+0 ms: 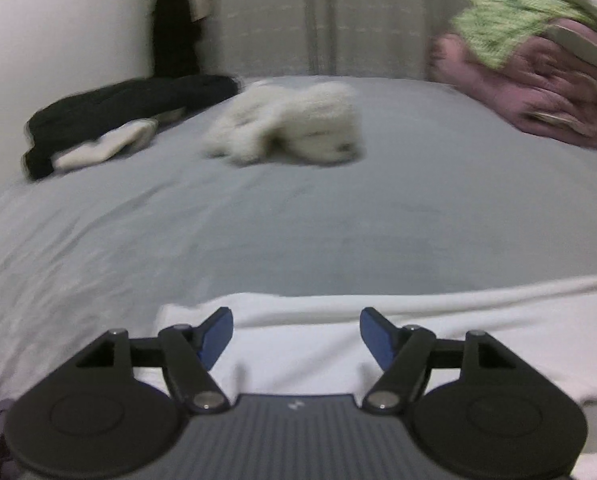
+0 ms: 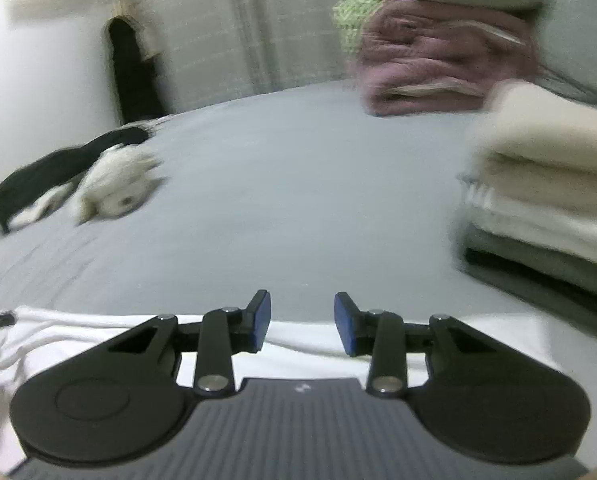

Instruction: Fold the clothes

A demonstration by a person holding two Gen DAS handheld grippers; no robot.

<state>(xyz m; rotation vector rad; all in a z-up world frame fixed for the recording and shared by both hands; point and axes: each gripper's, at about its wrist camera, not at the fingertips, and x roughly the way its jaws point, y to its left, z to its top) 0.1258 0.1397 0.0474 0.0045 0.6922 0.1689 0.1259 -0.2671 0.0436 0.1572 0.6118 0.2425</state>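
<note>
A white garment (image 1: 418, 320) lies flat on the grey bed sheet (image 1: 298, 220) at the near edge, under both grippers. My left gripper (image 1: 296, 326) hovers over it, jaws wide apart, nothing between the blue pads. In the right wrist view the same white garment (image 2: 306, 344) shows below my right gripper (image 2: 302, 320), whose jaws stand partly apart and hold nothing. A crumpled cream fleece garment (image 1: 290, 124) lies farther up the bed, seen again as the fleece garment (image 2: 114, 188) at the left. Both views are blurred by motion.
Black clothes with a pale piece (image 1: 110, 120) lie at the far left by the wall. A pink blanket pile topped with green knit (image 1: 538, 68) sits at the back right. A stack of folded cream and grey clothes (image 2: 546, 188) stands at the right.
</note>
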